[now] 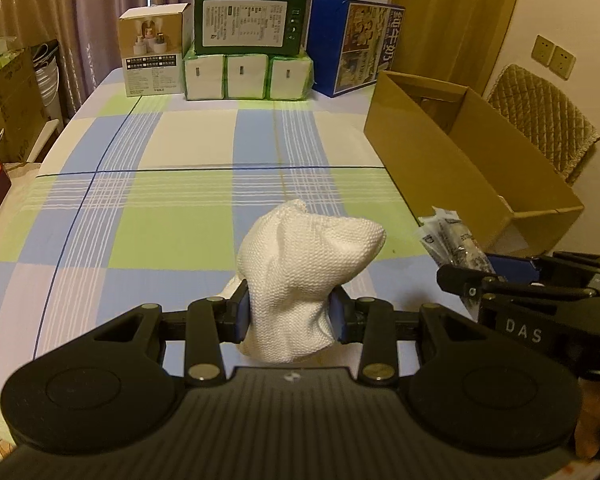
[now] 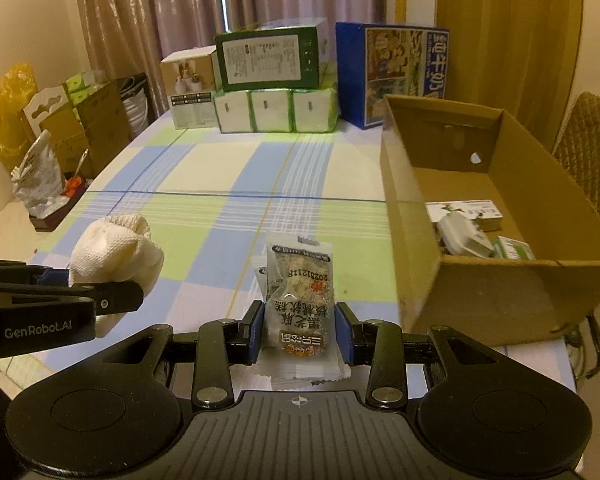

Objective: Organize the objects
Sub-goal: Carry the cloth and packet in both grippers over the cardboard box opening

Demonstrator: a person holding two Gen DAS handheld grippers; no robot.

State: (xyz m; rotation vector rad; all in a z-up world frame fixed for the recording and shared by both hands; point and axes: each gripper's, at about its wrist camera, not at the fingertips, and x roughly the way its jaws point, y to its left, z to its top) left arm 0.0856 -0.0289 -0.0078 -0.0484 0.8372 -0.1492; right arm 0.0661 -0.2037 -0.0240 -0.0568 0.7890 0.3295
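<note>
Nearest, the left gripper is clenched on a bunched white knitted cloth, lifted above the checked tablecloth. Just to its right, the right gripper pinches a small stack of clear snack packets, which stand upright between its blue pads. Beyond them on the right stands an open cardboard box with a few small cartons inside. At the far edge stand a green carton on tissue packs, and a blue milk carton.
</note>
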